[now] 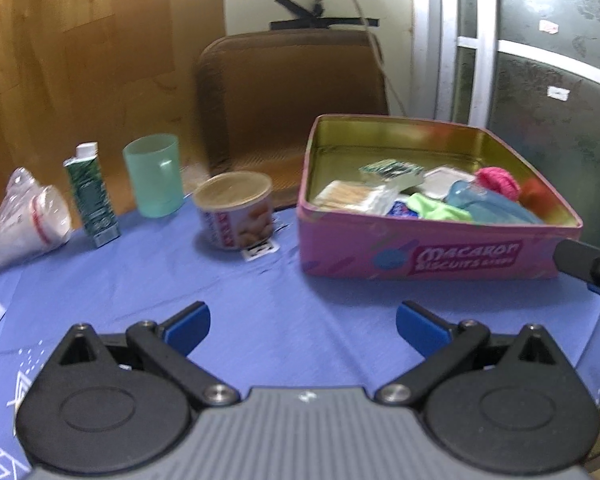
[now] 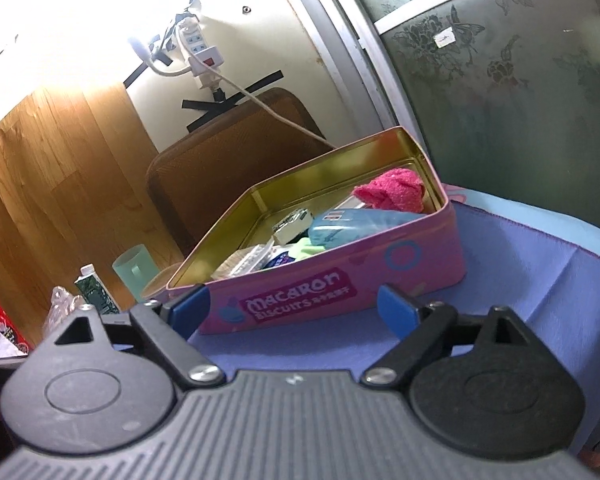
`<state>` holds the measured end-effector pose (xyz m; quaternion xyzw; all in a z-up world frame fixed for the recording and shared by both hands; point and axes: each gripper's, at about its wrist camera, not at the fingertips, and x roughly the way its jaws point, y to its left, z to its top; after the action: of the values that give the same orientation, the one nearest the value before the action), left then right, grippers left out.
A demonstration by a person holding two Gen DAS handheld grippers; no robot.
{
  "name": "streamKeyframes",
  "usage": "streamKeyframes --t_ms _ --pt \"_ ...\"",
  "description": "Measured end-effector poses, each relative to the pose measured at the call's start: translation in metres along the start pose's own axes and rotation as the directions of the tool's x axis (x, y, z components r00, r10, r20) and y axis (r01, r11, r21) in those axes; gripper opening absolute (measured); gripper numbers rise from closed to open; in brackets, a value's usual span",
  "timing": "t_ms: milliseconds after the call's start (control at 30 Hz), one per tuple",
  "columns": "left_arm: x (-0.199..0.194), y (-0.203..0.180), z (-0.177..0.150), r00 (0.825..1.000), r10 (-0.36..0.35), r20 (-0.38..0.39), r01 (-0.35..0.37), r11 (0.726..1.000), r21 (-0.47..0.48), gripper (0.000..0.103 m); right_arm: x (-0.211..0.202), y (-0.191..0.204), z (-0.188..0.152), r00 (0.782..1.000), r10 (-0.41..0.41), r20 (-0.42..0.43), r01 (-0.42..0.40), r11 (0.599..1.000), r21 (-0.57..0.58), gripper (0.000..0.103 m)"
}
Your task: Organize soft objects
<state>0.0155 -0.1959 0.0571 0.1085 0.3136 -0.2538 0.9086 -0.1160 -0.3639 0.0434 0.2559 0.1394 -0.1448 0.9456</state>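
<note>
Fingers (image 1: 191, 322) of your left gripper (image 1: 302, 330) and right gripper (image 2: 296, 310) are spread wide, holding nothing, both above the tabletop (image 1: 260, 288), prob. ready to reach. Pink tin (image 1: 436, 254) already collects soft items, e.g. the pink knit ball (image 2: 392, 190); plastic bag (image 1: 26, 218) waits far left.

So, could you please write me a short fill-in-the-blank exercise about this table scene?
1. The pink tin reads "Macaron ____".
2. The fluffy pink item lies ____ the tin.
3. The green cup stands between the toothpaste box and the ____.
4. Both the left gripper and the right gripper hold ____.

Missing words: Biscuits; inside; can; nothing
</note>
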Motion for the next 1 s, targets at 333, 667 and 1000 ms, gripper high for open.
streamKeyframes --t_ms 333,667,1000 --pt "0.002 0.016 -0.016 0.998 0.037 -0.040 -0.038 0.999 -0.026 0.103 0.005 0.015 -0.010 0.999 -0.003 -0.046 0.002 1.000 -0.019 0.095" --pt "0.003 0.021 -0.022 0.997 0.064 -0.034 -0.065 0.997 -0.031 0.103 0.006 0.021 -0.014 0.998 -0.006 -0.058 0.004 0.999 -0.040 0.096" --pt "0.002 0.020 -0.024 0.993 0.119 0.008 -0.119 0.993 0.001 0.103 0.007 0.023 -0.016 0.998 -0.008 -0.064 0.005 0.999 -0.044 0.096"
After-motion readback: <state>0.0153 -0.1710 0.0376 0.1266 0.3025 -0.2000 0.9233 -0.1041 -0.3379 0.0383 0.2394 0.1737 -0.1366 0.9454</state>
